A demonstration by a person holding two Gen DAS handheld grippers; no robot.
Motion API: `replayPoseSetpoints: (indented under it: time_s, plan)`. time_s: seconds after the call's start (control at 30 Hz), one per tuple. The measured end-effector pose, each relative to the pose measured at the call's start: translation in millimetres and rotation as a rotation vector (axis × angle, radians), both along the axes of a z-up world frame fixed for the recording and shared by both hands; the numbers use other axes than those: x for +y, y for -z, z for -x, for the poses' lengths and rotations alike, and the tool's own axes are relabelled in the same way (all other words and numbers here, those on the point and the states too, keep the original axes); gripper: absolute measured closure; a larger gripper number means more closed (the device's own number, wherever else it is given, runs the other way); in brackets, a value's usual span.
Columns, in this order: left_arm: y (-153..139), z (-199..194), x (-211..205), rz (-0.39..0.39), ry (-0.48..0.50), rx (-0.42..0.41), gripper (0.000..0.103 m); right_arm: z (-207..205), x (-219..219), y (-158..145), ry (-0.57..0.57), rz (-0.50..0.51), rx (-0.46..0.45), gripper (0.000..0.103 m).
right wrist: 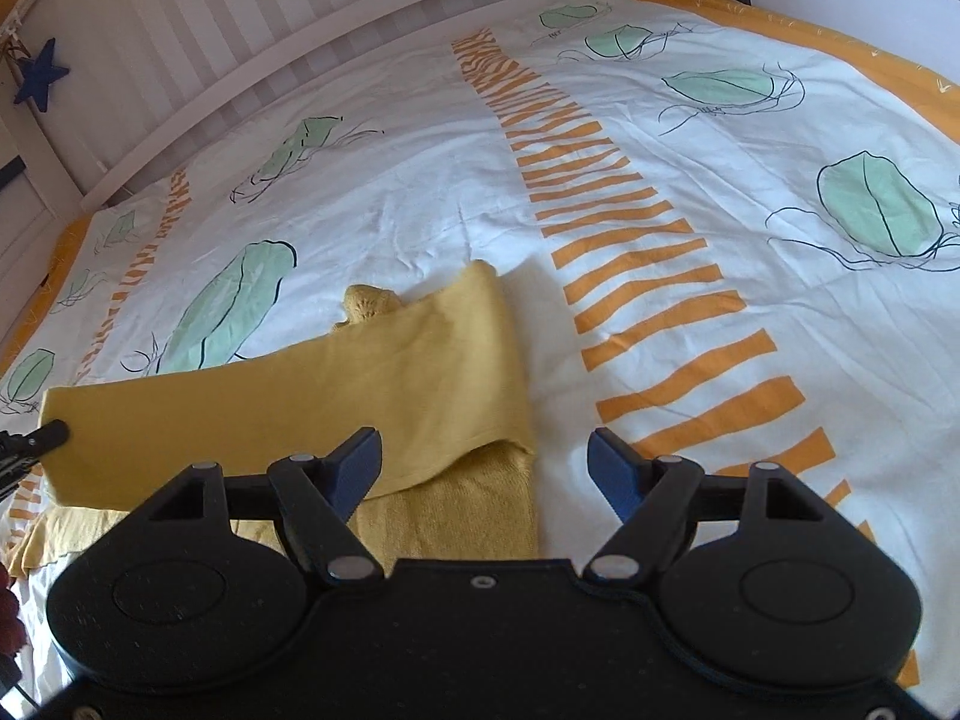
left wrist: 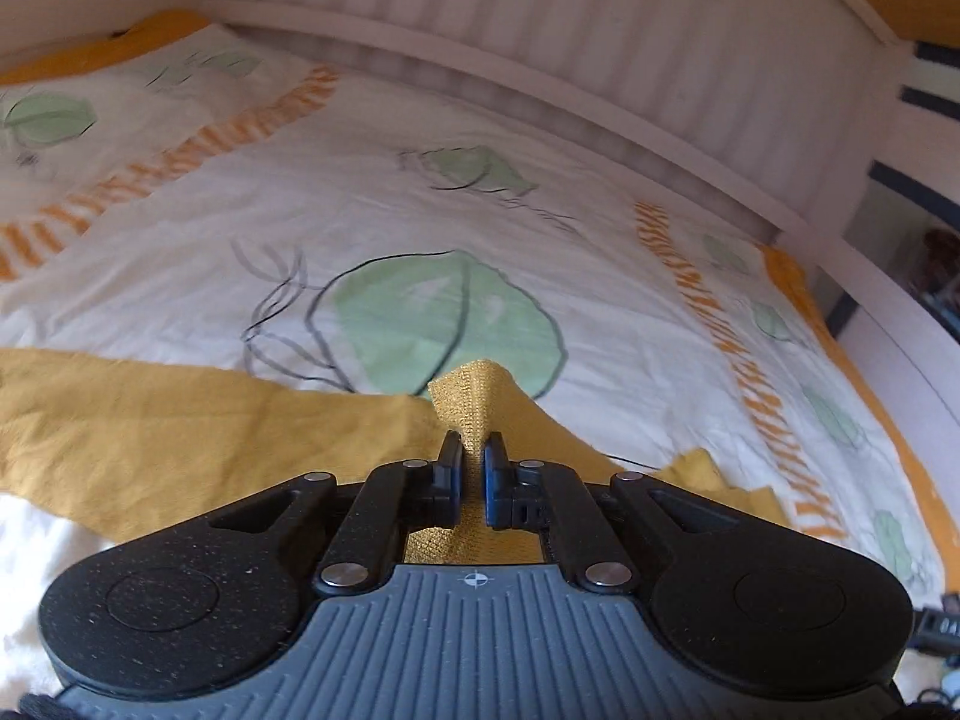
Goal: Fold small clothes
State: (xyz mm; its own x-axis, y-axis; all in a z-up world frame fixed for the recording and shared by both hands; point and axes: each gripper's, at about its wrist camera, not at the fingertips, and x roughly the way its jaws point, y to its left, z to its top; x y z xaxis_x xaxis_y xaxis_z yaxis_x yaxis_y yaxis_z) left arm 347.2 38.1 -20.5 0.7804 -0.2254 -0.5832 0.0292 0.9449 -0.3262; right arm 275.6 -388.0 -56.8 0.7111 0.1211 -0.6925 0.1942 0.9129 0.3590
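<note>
the left gripper (left wrist: 472, 468) has its jaws narrow, pinching a raised ribbed corner of the mustard garment (left wrist: 180, 420), the rest trailing left of them over the bedspread (left wrist: 360, 192); the right gripper (right wrist: 485, 468) stands wide, holding nothing, one folded layer just ahead of its left jaw; folding looks partly done, further folds remain.

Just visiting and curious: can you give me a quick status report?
Left gripper shut on yellow garment. Right gripper open, holding nothing. Garment partly folded on patterned bedspread. Nothing in the way.
</note>
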Motion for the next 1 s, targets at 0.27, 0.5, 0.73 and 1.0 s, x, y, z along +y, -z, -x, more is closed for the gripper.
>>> replayPoseSetpoints:
  time_s: [0.27,0.5,0.73,1.0]
  plan:
    - [8.0,-12.8,33.5,-0.047,-0.132,0.076,0.097,-18.8,-10.8,18.3,0.025,-0.059,-0.04,0.025]
    - [34.8,-22.2,38.2,-0.047,-0.102,0.181,0.097,-56.6,-17.0,34.3,-0.003,-0.124,-0.085,0.025]
    - [35.2,-21.4,33.5,-0.077,-0.069,0.176,0.097,-88.8,-1.7,52.2,-0.082,-0.112,-0.096,0.04]
    - [35.0,-22.9,29.2,-0.056,-0.052,0.177,0.096,-82.8,8.5,50.2,-0.113,0.016,-0.094,0.092]
